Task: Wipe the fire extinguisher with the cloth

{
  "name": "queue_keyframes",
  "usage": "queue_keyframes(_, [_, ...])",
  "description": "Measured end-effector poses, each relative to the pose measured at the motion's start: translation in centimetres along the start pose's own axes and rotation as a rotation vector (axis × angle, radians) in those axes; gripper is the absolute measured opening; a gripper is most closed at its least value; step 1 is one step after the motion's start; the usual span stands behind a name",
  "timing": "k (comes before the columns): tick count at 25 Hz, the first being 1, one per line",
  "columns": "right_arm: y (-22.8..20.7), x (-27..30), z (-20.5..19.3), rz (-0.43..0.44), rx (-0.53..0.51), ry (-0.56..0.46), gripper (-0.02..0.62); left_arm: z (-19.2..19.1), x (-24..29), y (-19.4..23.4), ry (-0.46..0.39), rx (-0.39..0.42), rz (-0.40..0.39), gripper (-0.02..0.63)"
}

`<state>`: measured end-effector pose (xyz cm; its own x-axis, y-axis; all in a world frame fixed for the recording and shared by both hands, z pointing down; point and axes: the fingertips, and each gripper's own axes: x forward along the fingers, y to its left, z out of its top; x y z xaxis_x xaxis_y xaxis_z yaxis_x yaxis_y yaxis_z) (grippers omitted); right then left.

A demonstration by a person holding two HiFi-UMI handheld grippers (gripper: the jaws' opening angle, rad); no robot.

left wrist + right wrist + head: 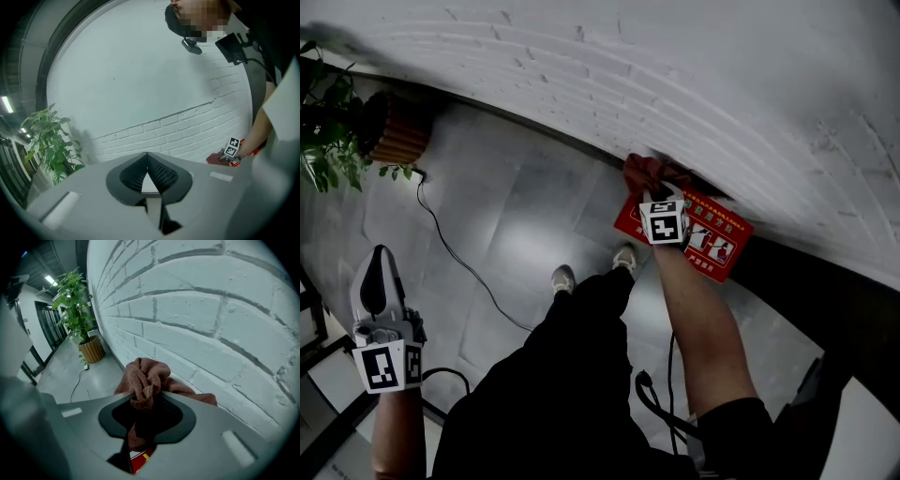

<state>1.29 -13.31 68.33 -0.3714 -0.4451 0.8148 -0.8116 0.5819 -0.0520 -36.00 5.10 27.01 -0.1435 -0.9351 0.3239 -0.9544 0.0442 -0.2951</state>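
Observation:
A reddish-brown cloth [649,172] is bunched at the foot of the white brick wall, with my right gripper [657,193] shut on it. In the right gripper view the cloth [145,376] fills the gap between the jaws and bulges past their tips. Just under it lies a red fire extinguisher box [712,239] with printed pictures; a sliver of the box [138,461] shows below the jaws. My left gripper [382,253] hangs far off at the lower left, over the floor. It is shut with nothing in it [147,157] and faces the wall.
A potted plant [389,127] stands by the wall at the upper left. A black cable [459,258] runs from it across the grey floor tiles. The person's legs and shoes [563,278] are in the middle. A dark frame [319,375] sits at the lower left.

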Motion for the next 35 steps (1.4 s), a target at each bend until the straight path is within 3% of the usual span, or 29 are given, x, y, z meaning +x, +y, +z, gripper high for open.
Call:
queue_keyframes(8, [-2.4, -1.4, -1.7, -0.015, 0.055, 0.016, 0.086, 1.4, 1.1, -2.4, -0.027, 0.016, -0.048, 0.000])
queue_keyframes(13, [-6.7, -3.7, -4.6, -0.082, 0.112, 0.031, 0.086, 1.7, 1.9, -4.2, -0.019, 0.069, -0.101, 0.000])
queue_keyframes(20, [-12.7, -7.6, -8.7, -0.171, 0.173, 0.040, 0.086, 3.7, 3.6, -8.1, -0.063, 0.058, -0.170, 0.000])
queue_keyframes(23, [-15.0, -9.2, -10.6, -0.197, 0.213, 0.043, 0.085, 4.8, 4.2, -9.2, -0.081, 0.100, -0.188, 0.000])
queue_keyframes(27, [-17.5, -11.1, -12.9, -0.235, 0.184, 0.063, 0.084, 6.0, 4.4, -12.4, -0.100, 0.152, -0.237, 0.000])
queue_keyframes(30, [-19.3, -12.3, -14.4, -0.256, 0.216, 0.071, 0.084, 6.4, 4.4, -15.0, -0.110, 0.149, -0.299, 0.000])
queue_keyframes(35, [-21.2, -13.8, -16.2, -0.285, 0.249, 0.097, 0.084, 6.3, 4.6, -17.2, -0.092, 0.137, -0.329, 0.000])
